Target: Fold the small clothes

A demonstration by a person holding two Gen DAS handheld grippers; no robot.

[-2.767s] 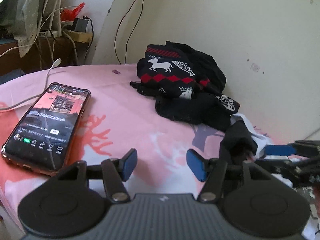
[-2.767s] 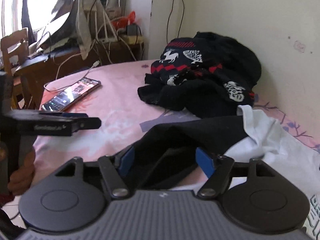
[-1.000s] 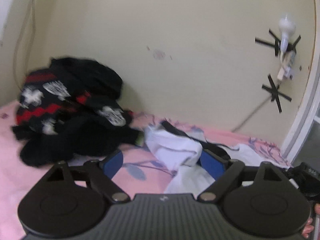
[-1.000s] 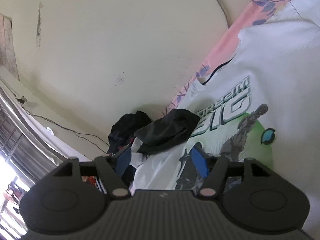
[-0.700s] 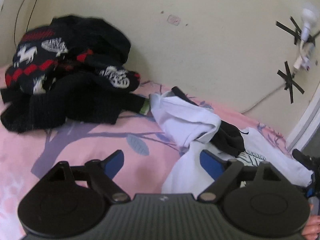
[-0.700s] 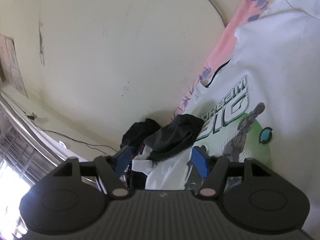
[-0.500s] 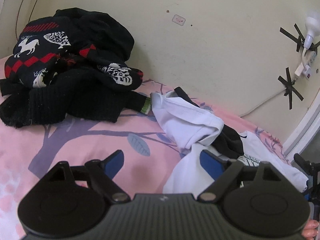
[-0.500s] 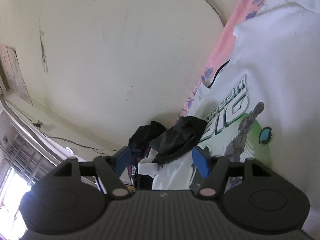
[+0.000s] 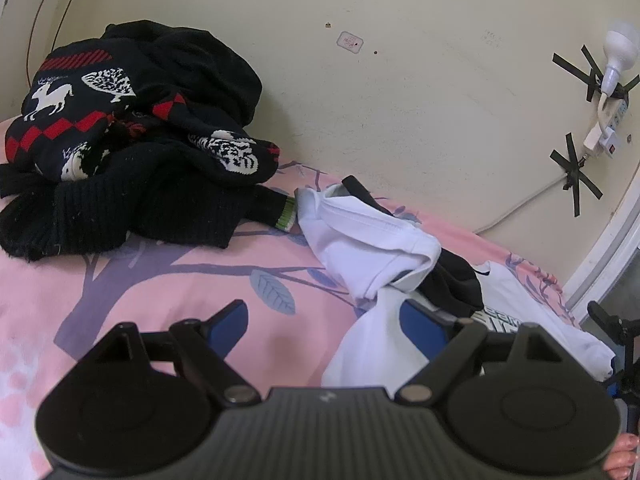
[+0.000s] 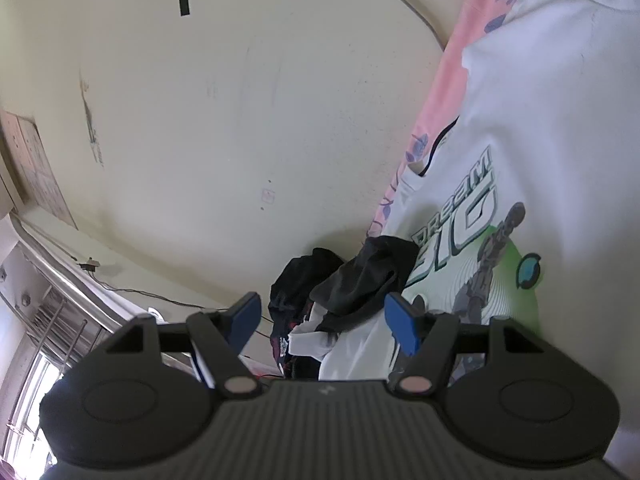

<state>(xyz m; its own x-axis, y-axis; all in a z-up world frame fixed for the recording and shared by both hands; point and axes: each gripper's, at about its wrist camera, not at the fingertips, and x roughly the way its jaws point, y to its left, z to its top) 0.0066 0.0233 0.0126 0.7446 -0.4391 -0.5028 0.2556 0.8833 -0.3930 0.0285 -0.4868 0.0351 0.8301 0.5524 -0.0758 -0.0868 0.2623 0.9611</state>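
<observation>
While gaping, both grippers (image 9: 324,322) (image 10: 322,322) seemingly grip nothing.

Pink bedsheet (image 9: 160,280) printed with purple branches and blue leaves. Black sweater (image 9: 120,128) with white deer and red diamonds. White T-shirt (image 10: 540,160) bearing a green circle graphic. Blue gripper pads (image 9: 228,326). Cream wall (image 9: 400,80).

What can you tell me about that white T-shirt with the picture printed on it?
The white T-shirt lies partly spread on the pink bedsheet, its front printed with "DREAM BIG", a grey figure and a green circle. It looks like soft cotton. One end is bunched and rumpled, with a black garment lying on it. Neither gripper holds it.
</observation>
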